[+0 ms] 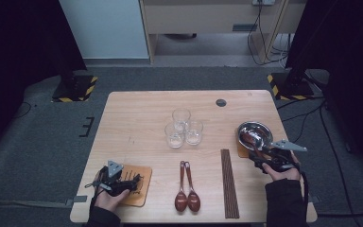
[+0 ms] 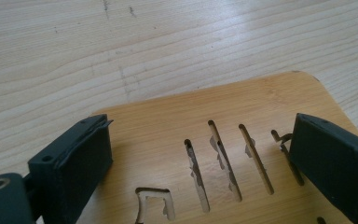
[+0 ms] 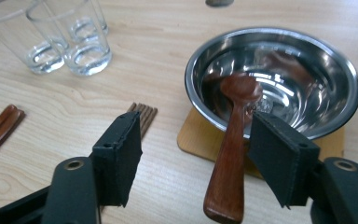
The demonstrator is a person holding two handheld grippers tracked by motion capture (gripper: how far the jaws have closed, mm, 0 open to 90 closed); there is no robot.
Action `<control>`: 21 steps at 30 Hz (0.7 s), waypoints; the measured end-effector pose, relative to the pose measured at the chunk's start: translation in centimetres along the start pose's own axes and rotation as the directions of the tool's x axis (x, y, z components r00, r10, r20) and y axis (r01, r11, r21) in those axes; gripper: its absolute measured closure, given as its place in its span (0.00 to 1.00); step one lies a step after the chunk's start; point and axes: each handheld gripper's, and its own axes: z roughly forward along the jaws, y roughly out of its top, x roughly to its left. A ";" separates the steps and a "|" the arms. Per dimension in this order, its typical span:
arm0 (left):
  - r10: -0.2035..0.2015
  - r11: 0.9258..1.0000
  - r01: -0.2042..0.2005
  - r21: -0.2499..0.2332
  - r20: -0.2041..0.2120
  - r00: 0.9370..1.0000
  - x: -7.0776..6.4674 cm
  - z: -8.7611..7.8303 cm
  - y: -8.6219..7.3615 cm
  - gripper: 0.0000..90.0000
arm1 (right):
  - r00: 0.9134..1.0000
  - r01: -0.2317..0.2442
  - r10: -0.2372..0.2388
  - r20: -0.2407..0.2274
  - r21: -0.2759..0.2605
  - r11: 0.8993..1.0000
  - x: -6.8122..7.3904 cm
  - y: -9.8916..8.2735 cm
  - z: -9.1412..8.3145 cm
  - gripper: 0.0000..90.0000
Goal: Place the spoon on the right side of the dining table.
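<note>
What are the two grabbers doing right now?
Left gripper: open, nothing held, over the wooden mat.
Right gripper: open, spoon between the jaws, not squeezed.

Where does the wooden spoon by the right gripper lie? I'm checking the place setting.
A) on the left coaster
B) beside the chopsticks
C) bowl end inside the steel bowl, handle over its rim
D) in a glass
C: the wooden spoon leans with its bowl end inside the steel bowl, handle crossing the rim.
</note>
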 end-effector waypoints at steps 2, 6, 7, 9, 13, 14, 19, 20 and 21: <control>0.000 1.000 0.000 0.000 0.000 1.000 0.0 0.0 0.0 0.05 | 1.000 0.009 -0.010 -0.005 -0.026 1.000 0.1 0.3 -0.4 0.42; 0.000 1.000 0.000 0.000 0.000 1.000 0.0 0.0 0.0 0.05 | 0.999 0.021 -0.022 -0.030 -0.047 0.999 1.0 0.8 -0.6 0.44; 0.000 1.000 0.000 0.000 0.000 1.000 0.0 0.0 0.0 0.05 | 0.999 0.028 -0.030 -0.037 -0.051 0.998 1.2 0.9 -0.5 0.45; 0.000 1.000 0.000 0.000 0.000 1.000 0.0 0.0 0.0 0.05 | 0.997 0.035 -0.038 -0.061 -0.045 0.998 1.9 0.9 -0.3 0.47; -0.001 1.000 0.001 0.000 0.000 1.000 0.0 0.0 0.0 0.05 | 0.995 0.049 -0.052 -0.080 -0.031 0.998 2.7 0.9 0.1 0.49; -0.001 1.000 0.001 0.000 0.000 1.000 0.0 0.0 0.0 0.05 | 0.995 0.055 -0.057 -0.081 -0.029 0.998 2.8 0.9 0.2 0.50; 0.002 1.000 -0.002 0.002 0.001 1.000 0.0 0.0 0.0 0.05 | 0.993 0.070 -0.070 -0.100 -0.006 0.998 3.8 0.5 0.8 0.52; -0.001 1.000 0.001 0.000 0.000 1.000 0.0 0.0 0.0 0.05 | 0.992 0.075 -0.074 -0.103 0.000 0.997 3.9 0.4 1.0 0.52; -0.001 1.000 0.001 0.000 0.001 1.000 0.0 0.0 0.0 0.05 | 0.992 0.080 -0.079 -0.102 0.007 0.997 4.1 0.3 1.1 0.52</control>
